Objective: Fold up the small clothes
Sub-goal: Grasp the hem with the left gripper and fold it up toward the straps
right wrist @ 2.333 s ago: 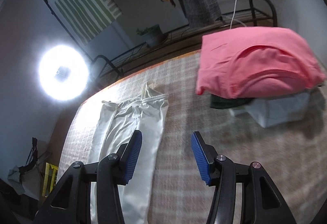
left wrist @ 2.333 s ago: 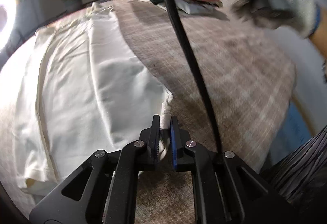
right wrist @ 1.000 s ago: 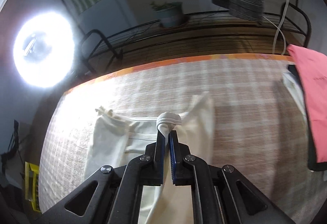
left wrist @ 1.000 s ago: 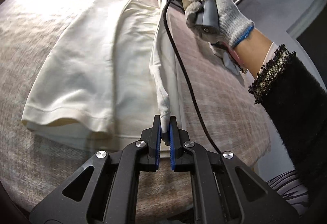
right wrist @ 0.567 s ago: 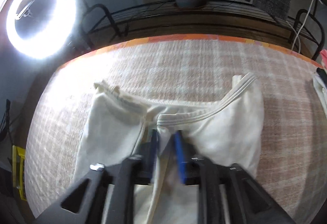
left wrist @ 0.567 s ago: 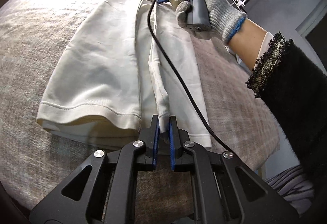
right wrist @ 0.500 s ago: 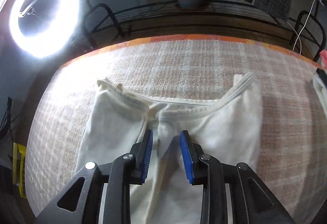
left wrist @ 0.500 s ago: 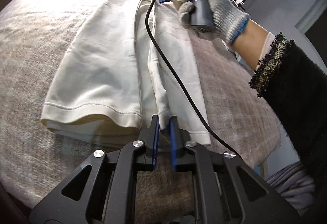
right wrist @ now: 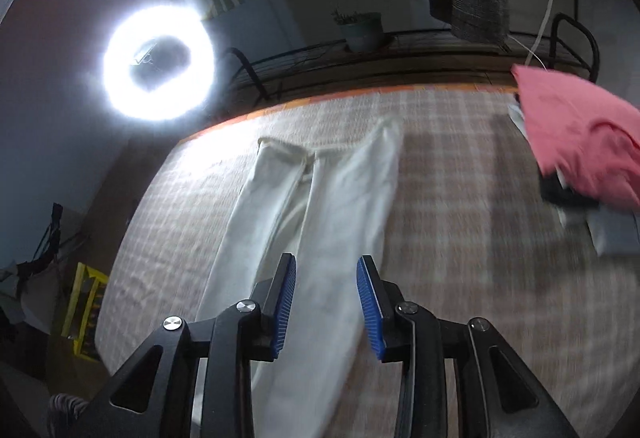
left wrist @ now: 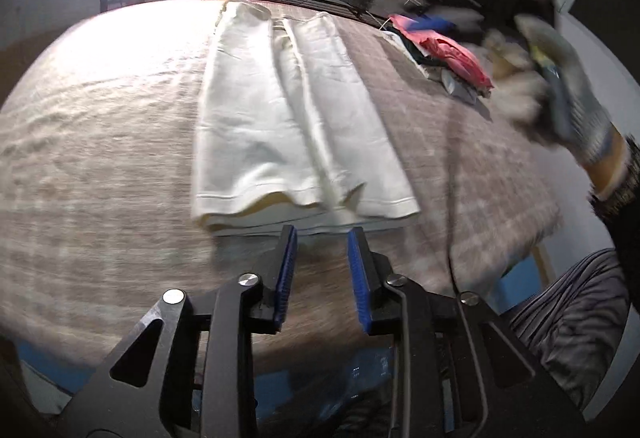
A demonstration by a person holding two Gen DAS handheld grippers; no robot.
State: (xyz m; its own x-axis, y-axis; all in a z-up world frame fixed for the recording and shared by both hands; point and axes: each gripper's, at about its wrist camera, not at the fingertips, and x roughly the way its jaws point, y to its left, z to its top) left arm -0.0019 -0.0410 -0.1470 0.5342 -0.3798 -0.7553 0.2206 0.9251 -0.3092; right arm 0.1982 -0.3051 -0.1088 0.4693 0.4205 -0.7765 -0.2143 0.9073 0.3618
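A cream-white garment (left wrist: 288,118) lies flat on the checked table cloth (left wrist: 100,158), both long sides folded in toward the middle. My left gripper (left wrist: 322,238) is open and empty just short of its near hem. In the right wrist view the same garment (right wrist: 320,222) runs away from me. My right gripper (right wrist: 326,266) is open and empty, raised above the garment's near part. The gloved right hand (left wrist: 560,98) shows blurred at the right of the left wrist view.
A pile of clothes topped by a pink one (right wrist: 580,142) sits at the table's far right, also in the left wrist view (left wrist: 452,58). A ring light (right wrist: 158,64) glares at the back left. A black metal rack (right wrist: 420,54) with a potted plant stands behind the table.
Both grippers have opened and let go of the garment's folded side, which now lies flat. Both have pulled back from it, the right one lifting up and away.
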